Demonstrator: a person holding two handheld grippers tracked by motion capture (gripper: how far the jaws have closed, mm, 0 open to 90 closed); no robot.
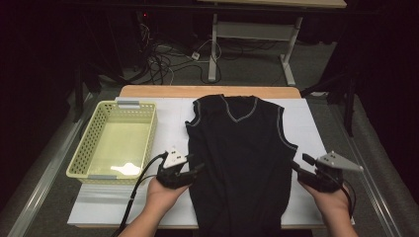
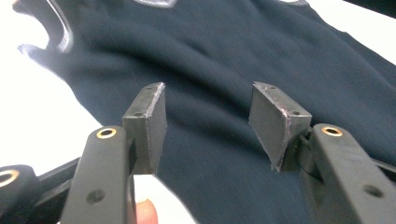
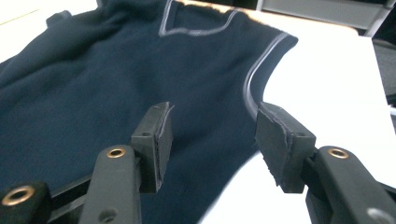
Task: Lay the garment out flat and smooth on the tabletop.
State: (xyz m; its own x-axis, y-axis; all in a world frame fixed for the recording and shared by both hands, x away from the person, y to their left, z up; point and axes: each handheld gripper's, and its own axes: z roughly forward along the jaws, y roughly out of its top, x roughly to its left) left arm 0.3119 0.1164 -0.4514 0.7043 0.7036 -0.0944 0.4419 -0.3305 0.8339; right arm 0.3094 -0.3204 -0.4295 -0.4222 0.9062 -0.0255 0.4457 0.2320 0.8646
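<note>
The dark sleeveless vest (image 1: 239,163) is lying flat and face up on the white sheet (image 1: 163,118) covering the tabletop (image 1: 148,91), neck toward the far edge and hem toward the person. The hem is running past the near edge of the tabletop and is being cut off by the bottom of the high view, so how far it hangs cannot be told. The room beyond the tabletop is sitting in deep shadow, and little there can be made out apart from some cables and the legs of another table. A pale yellow basket (image 1: 89,143) is standing on the left part of the sheet, just beside the vest and apart from it.

The left tongs (image 1: 190,174) are hovering at the vest's left side edge near the waist. In the left gripper view the left tongs (image 2: 205,123) are standing about half spread, with the vest's knit lying behind the gap and nothing pinched between the pads; whether the tips are resting on the cloth is hard to tell.

The right tongs (image 1: 301,165) are sitting at the vest's right side edge, below the armhole. In the right gripper view the right tongs (image 3: 212,140) are likewise half spread, straddling the vest's edge where dark cloth is meeting white sheet, gripping nothing.
</note>
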